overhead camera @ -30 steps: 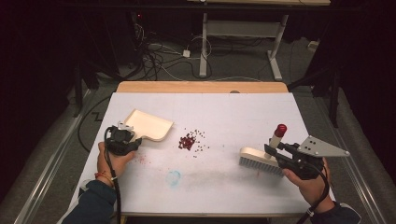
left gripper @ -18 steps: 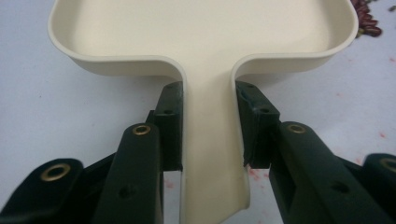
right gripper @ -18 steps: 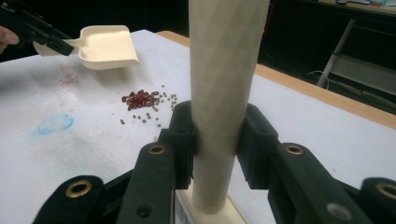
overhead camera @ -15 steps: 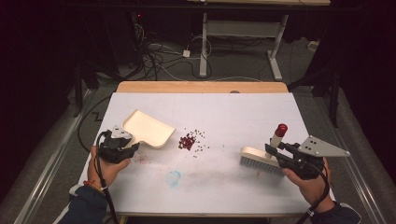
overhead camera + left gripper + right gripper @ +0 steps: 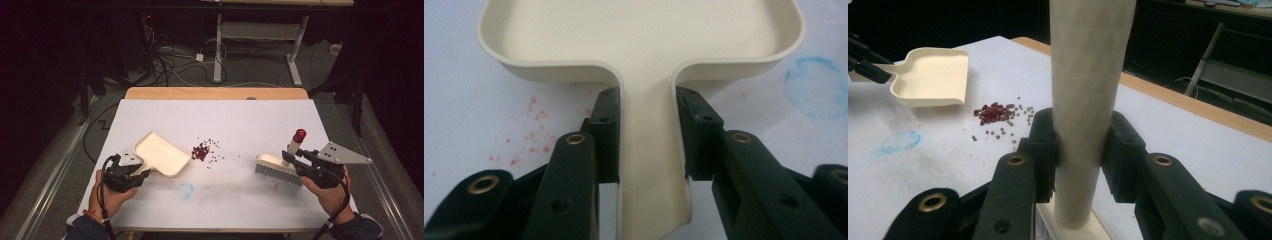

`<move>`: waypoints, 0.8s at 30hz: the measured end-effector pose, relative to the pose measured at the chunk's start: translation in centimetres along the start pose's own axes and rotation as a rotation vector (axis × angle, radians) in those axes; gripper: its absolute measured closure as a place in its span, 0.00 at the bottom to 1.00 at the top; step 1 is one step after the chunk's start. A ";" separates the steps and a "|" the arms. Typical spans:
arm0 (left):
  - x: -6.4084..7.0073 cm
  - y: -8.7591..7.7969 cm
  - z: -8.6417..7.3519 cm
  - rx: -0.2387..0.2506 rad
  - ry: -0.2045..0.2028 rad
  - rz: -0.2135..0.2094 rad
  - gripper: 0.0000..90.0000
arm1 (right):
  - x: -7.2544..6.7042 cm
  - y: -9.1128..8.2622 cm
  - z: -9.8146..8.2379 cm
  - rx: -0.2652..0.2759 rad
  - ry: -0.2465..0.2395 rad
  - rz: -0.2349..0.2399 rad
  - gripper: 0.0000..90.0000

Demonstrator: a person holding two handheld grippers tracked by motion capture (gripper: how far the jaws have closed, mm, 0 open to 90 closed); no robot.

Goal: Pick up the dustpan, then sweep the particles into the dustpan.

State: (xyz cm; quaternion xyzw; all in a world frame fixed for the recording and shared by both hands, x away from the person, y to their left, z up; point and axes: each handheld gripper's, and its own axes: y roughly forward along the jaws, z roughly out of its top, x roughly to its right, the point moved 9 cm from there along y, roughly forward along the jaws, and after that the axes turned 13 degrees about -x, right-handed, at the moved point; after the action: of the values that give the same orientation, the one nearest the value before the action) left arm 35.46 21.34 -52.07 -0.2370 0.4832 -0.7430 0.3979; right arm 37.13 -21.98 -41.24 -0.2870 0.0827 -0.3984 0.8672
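With the left gripper [image 5: 646, 135] clamping the dustpan [image 5: 161, 154] handle and the right gripper [image 5: 1080, 150] clamping the brush [image 5: 278, 167] handle, the beans [image 5: 201, 150] lie unswept mid-desk [image 5: 220, 115].

Cream dustpan [image 5: 161, 155], cream brush [image 5: 276, 167] with red-tipped handle, dark red beans [image 5: 201, 151], white table [image 5: 260, 120] with blue ring stain [image 5: 186, 190].

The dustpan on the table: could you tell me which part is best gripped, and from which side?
Grip the dustpan by its flat narrow handle, coming from the rear, opposite its open lip that faces the beans. The handle is slim enough for two jaws; the tray is too wide. The left hand-held gripper already clamps it this way.
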 end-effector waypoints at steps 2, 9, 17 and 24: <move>0.2 0.0 -0.4 -0.005 0.007 -0.003 0.71 | -0.1 0.1 0.0 -0.005 -0.005 0.002 0.78; 0.8 0.2 -1.2 -0.022 0.031 -0.013 0.71 | -0.1 0.2 -0.3 -0.014 0.000 0.001 0.78; 1.2 0.7 -1.4 -0.047 0.054 -0.028 0.71 | -0.2 0.6 -0.2 -0.017 -0.002 0.007 0.78; 1.3 0.8 -1.4 -0.050 0.062 -0.032 0.71 | -0.4 0.9 -0.1 -0.020 -0.005 0.011 0.78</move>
State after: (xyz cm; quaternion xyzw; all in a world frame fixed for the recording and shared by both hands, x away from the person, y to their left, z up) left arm 33.97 20.82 -53.49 -0.2315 0.5100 -0.7439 0.3645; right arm 37.42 -21.25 -41.88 -0.2961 0.0862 -0.3920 0.8667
